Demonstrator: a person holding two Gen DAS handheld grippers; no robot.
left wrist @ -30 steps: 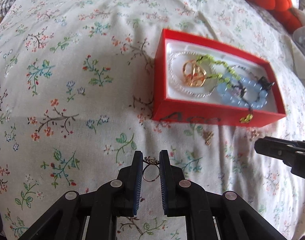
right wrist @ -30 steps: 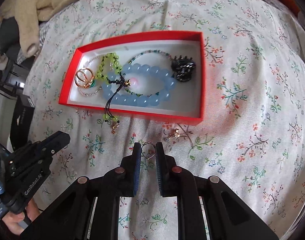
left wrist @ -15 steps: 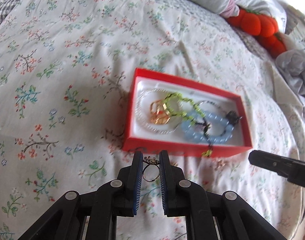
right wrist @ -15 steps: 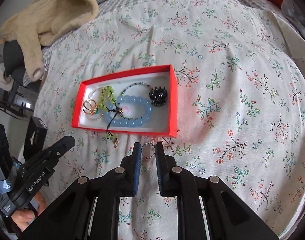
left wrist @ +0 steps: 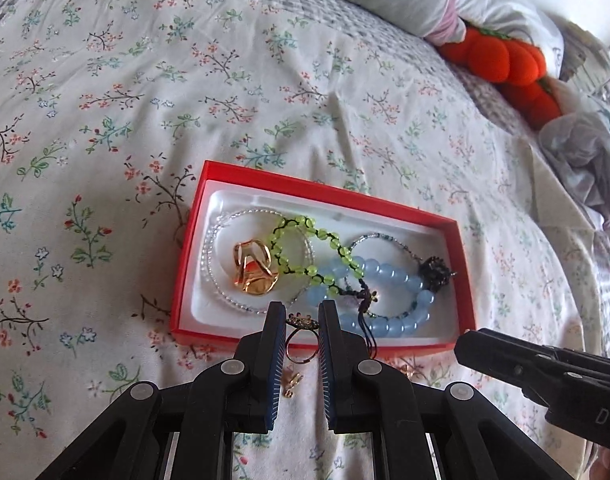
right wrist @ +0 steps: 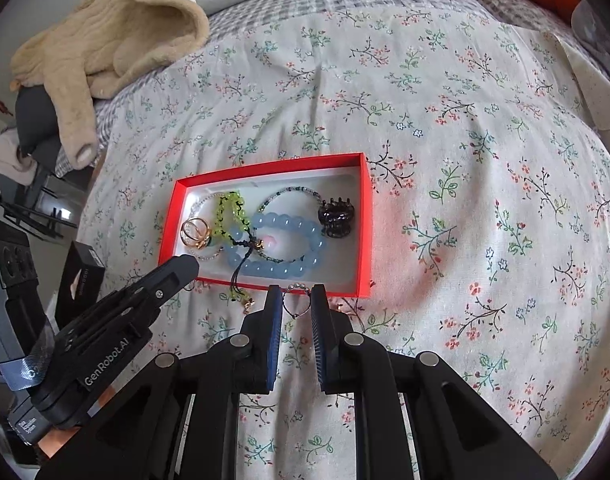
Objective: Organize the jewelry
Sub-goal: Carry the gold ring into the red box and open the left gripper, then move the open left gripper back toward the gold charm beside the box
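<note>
Two rings: each gripper clamps one.
Left gripper (left wrist: 301, 330): grips gold ring (left wrist: 301, 342).
Right gripper (right wrist: 297, 304): grips beaded ring (right wrist: 296, 300).
Change: both lifted off bed, now nearer box (left wrist: 461, 264) at 12 o'clock.
Meaning: drop-off likely next.

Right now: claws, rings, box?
Left claw shut on gold ring. Right claw shut on silver ring. Box just ahead, open.
</note>
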